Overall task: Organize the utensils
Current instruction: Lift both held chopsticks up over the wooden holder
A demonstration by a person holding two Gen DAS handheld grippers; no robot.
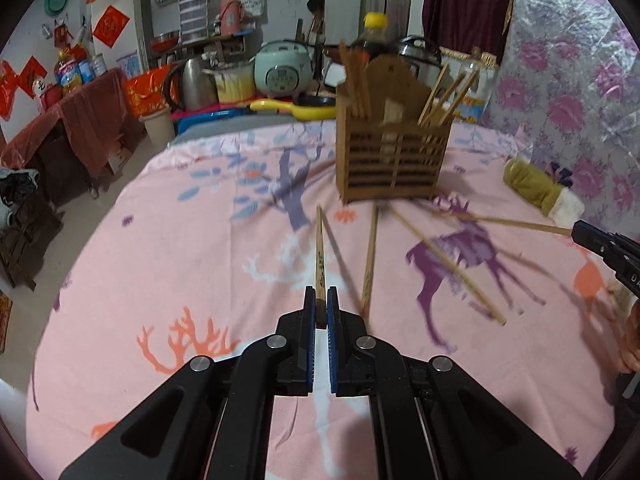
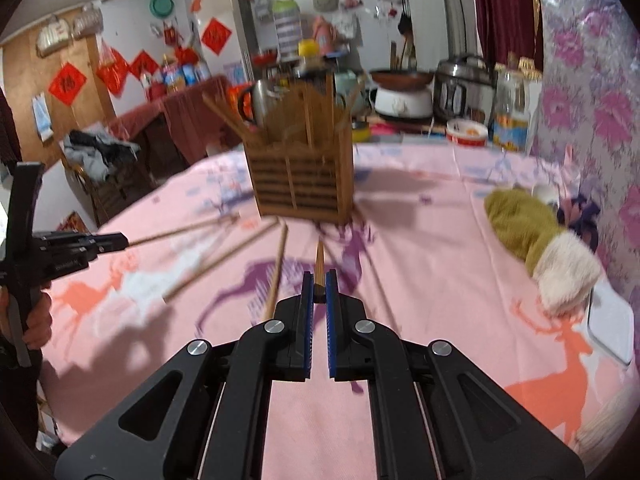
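Soft indoor light, fisheye bend, motion blur in the middle distance

Both wrist views are evenly lit from above, with dark rounded corners and curved edges. The pink cloth shows soft grey shadows, heaviest in the right wrist view by the wooden holder, which smears there. The loose chopsticks streak with blur, while the near black gripper frames stay sharp. The foil wall gives faint glare.

Right tongs clamp chopstick, wooden holder ahead.
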